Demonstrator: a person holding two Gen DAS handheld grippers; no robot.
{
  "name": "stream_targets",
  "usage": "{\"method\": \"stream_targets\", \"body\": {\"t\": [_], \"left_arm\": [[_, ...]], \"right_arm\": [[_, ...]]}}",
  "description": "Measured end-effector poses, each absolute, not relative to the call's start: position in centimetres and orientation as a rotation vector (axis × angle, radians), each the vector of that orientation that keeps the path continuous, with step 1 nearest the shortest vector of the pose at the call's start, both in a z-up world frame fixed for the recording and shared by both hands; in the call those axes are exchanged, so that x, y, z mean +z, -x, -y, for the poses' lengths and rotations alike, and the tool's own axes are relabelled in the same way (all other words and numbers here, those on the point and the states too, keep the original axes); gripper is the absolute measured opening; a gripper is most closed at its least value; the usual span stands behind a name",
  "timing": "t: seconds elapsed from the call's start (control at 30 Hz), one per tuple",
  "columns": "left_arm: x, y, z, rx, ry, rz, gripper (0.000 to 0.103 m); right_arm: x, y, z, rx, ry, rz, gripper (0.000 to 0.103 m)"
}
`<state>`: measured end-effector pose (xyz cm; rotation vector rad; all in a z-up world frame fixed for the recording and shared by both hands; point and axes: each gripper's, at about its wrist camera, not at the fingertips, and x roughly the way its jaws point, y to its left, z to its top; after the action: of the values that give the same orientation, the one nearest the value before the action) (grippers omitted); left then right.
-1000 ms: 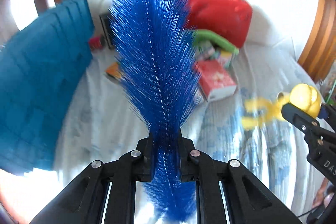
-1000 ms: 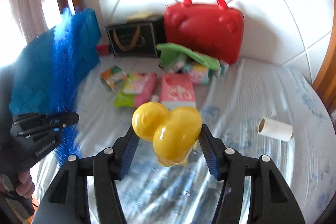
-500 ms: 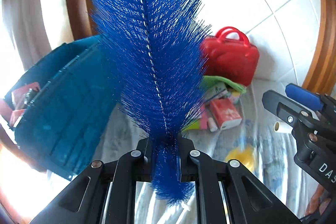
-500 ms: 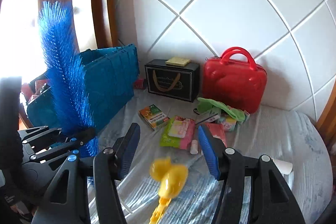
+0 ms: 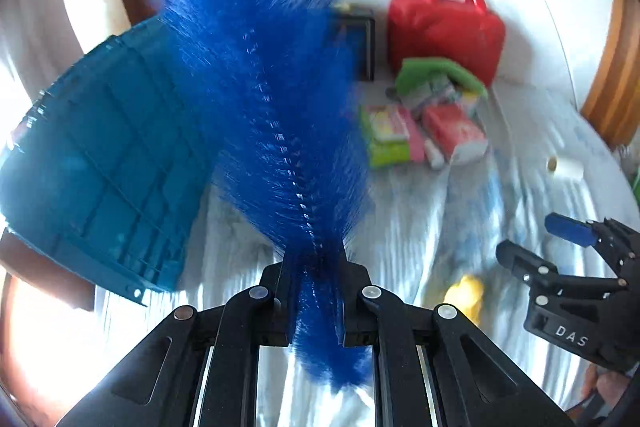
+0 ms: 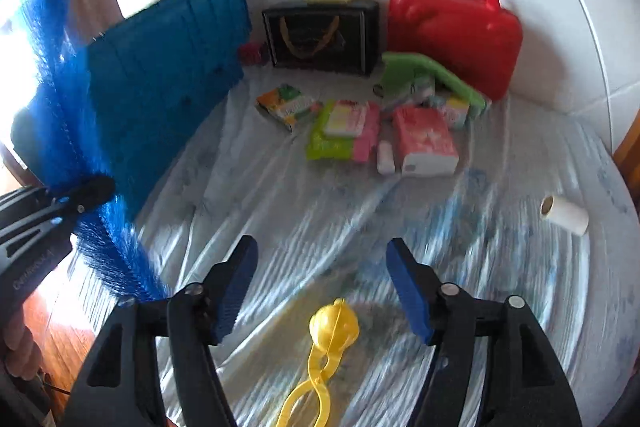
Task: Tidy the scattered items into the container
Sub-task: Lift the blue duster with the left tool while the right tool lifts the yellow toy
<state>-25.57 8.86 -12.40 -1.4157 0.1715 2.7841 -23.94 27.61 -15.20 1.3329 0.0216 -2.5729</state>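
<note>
Left gripper: jaws closed on the blue brush, clamping it low on its stem. The bristles rise up and lean left across the left wrist view, with a short tuft hanging below the fingers. The same brush appears at the left edge of the right wrist view, where the left gripper is seen from the side.

Right gripper: jaws spread wide, nothing between the pads. It hangs over the plastic-covered table. The yellow scoop lies on the table below and between the fingers, ball end away from the camera, looped handles toward it. The left wrist view shows only a yellow blur of it, just left of the right gripper.

Container: the teal crate stands at the left, its ribbed side facing both cameras. Its inside is not visible in either view.

Loose items sit mid-table, well apart from the crate: a green packet, a red packet and a small white tube between them. The orange box shows only in the right wrist view; the brush hides it in the left. A cardboard roll lies alone at the right. Against the wall stand a black bag and a red case, with a green pouch in front of the case.
</note>
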Motion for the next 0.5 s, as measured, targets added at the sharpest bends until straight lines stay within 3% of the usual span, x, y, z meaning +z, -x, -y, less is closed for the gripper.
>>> {"method": "stream_targets", "body": {"t": [0.03, 0.3, 0.47, 0.5], "left_arm": [[-13.2, 25.9, -8.8, 2.757, 1.434, -0.176, 0.013], [-18.0, 26.5, -10.4, 2.614, 1.486, -0.232, 0.013], [-21.0, 27.1, -10.8, 2.529, 1.527, -0.256, 0.013], [-21.6, 27.1, -10.9, 2.508, 1.535, -0.261, 0.013]], "right_arm": [[-17.0, 23.9, -27.7, -2.568, -1.397, 0.001, 0.08], [-25.4, 23.3, -28.1, -2.517, -1.655, 0.116, 0.08], [-29.0, 23.5, -27.7, -2.521, -1.717, 0.119, 0.068], [-29.7, 23.6, -27.6, -2.525, -1.728, 0.11, 0.053]]}}
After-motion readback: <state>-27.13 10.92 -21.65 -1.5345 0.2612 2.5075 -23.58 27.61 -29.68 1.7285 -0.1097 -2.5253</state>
